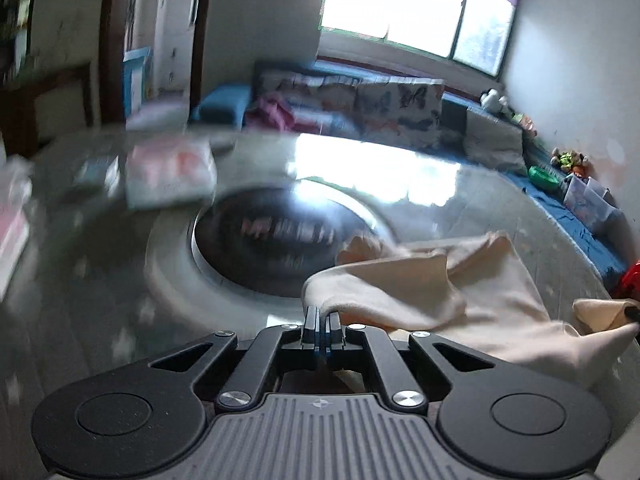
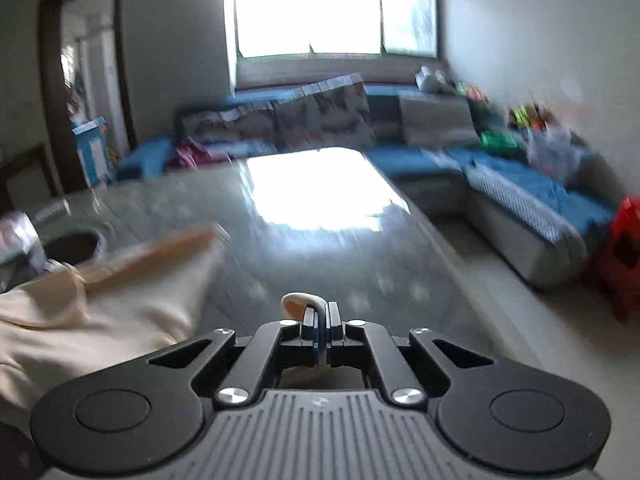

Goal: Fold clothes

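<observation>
Cream cloth (image 1: pixel 472 292) is lying bunched on the grey table (image 1: pixel 100 320) in the left wrist view, right of a dark round inset (image 1: pixel 280 248), and the left gripper (image 1: pixel 321 316) is clenching an edge of it. Only this view is showing a pale packet (image 1: pixel 168 172) far left on the table. In the right wrist view, the right gripper (image 2: pixel 321 314) is pinching a small fold of the cloth (image 2: pixel 92 312), which is trailing away to the left. Only here a red stool (image 2: pixel 624 248) is standing beside the blue sofa (image 2: pixel 520 196).
</observation>
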`<state>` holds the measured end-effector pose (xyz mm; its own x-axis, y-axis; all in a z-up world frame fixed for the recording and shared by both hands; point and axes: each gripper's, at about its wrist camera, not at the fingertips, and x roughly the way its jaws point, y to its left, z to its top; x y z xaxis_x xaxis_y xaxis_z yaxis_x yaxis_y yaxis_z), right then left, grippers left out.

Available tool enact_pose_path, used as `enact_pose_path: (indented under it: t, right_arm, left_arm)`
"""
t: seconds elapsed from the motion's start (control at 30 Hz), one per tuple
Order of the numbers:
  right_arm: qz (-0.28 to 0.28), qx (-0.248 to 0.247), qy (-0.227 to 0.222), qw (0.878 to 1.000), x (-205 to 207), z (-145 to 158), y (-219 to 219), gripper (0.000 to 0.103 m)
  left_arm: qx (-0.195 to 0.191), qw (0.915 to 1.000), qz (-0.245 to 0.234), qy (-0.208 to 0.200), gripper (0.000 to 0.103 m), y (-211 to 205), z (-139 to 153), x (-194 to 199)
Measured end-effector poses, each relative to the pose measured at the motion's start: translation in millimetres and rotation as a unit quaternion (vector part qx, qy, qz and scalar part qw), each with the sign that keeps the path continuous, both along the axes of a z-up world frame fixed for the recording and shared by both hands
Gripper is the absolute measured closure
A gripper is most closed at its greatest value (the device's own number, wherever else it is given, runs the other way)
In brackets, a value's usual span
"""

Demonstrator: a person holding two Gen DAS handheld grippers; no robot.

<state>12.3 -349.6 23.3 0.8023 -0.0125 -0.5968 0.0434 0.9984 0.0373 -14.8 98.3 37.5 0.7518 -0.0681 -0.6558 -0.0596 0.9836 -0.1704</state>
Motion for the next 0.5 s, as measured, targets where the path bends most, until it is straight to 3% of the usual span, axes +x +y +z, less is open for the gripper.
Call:
enact_pose_path:
  t: [0.1, 0.2, 0.37, 0.43, 0.5]
  right_arm:
    - [-0.018, 0.002, 0.030, 0.999, -3, -16, -13, 0.094]
    - [-0.036, -0.008, 0.039, 0.999, -7, -18, -23, 0.091]
    - [-0.044, -0.024, 0.028, 0.998, -12, -7, -31, 0.084]
    - [-0.026, -0.021, 0.025, 0.999, -8, -3, -27, 0.082]
    - [-0.003, -0.015, 0.025, 1.000, -5, -2, -20, 0.078]
  left_arm:
    - [0.005, 0.9994, 0.007, 0.033, 0.099, 7, -14, -5]
    - [0.009, 0.9984, 0.011, 0.054, 0.091, 13, -19, -9]
    - [0.041, 0.9985, -0.013, 0.035, 0.079, 7, -11, -19]
    - [0.060, 0.9975, -0.026, 0.026, 0.064, -2, -7, -16]
    - [0.082, 0.9958, -0.038, 0.015, 0.057, -12, -3, -14]
